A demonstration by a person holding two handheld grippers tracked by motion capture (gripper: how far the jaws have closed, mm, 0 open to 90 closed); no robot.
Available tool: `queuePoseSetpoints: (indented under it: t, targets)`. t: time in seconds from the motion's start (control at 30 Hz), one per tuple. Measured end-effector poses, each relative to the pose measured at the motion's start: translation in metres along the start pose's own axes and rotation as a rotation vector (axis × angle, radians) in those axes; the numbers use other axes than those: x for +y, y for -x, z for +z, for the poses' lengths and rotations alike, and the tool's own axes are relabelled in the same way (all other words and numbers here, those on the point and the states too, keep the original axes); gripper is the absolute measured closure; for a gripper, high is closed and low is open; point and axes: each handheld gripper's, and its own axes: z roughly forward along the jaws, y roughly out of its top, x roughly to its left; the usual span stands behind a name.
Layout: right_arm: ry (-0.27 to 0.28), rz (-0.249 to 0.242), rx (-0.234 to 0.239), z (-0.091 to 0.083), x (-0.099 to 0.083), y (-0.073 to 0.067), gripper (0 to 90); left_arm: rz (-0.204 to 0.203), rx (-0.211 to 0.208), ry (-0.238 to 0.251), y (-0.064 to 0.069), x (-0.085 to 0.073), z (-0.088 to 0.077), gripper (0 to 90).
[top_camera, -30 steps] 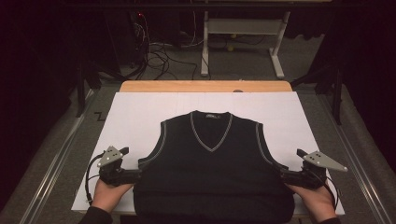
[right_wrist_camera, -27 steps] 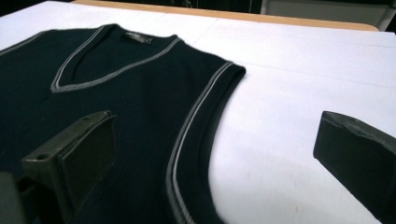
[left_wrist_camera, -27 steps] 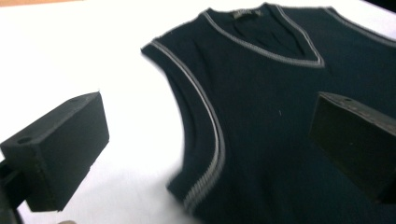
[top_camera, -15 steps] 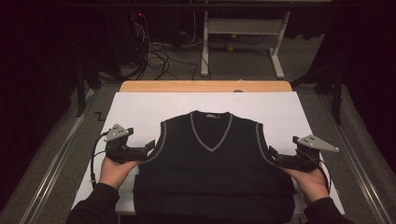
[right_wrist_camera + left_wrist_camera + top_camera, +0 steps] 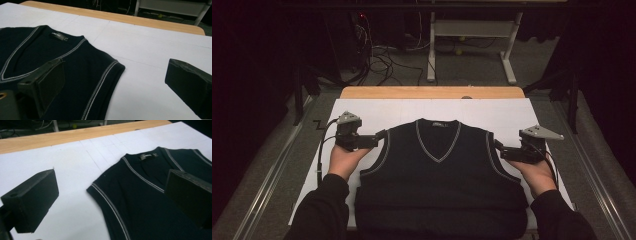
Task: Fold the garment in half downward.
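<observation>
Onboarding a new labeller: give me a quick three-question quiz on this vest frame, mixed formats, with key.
1. True or false: the left gripper is shut on the vest.
2. Multiple choice: how does the vest lie on the white sheet? A) flat, V-neck toward the far wooden edge; B) folded in half; C) bunched in a heap.
3. Fill in: the right gripper sits beside the vest's ____ opening.

Key
1. False: in the left gripper view both jaws stand wide apart with nothing between them.
2. A.
3. Armhole, by the grey-striped trim; the jaws are open.
</observation>
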Motion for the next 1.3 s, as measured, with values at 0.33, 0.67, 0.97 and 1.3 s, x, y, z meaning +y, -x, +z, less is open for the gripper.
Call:
queuePoseSetpoints:
  t: [0.33, 0.67, 0.97, 1.3]
  targets:
    - [-0.087, 0.044, -0.016, 0.04, 0.004, 0.005, 8.9, -0.094, 0.015, -0.087, -0.007, -0.005, 0.056, 3.8]
    - [-0.151, 0.033, -0.006, 0.051, -0.001, 0.001, 11.6, -0.13, 0.086, -0.236, -0.003, -0.02, 0.091, 21.2]
    - [-0.206, 0.041, -0.007, 0.063, -0.002, 0.003, 20.4, -0.082, 0.079, -0.246, 0.009, -0.022, 0.09, 54.3]
    - [-0.289, 0.054, -0.053, 0.1, -0.004, -0.007, 28.2, -0.022, 0.057, -0.228, 0.015, -0.025, 0.085, 69.1]
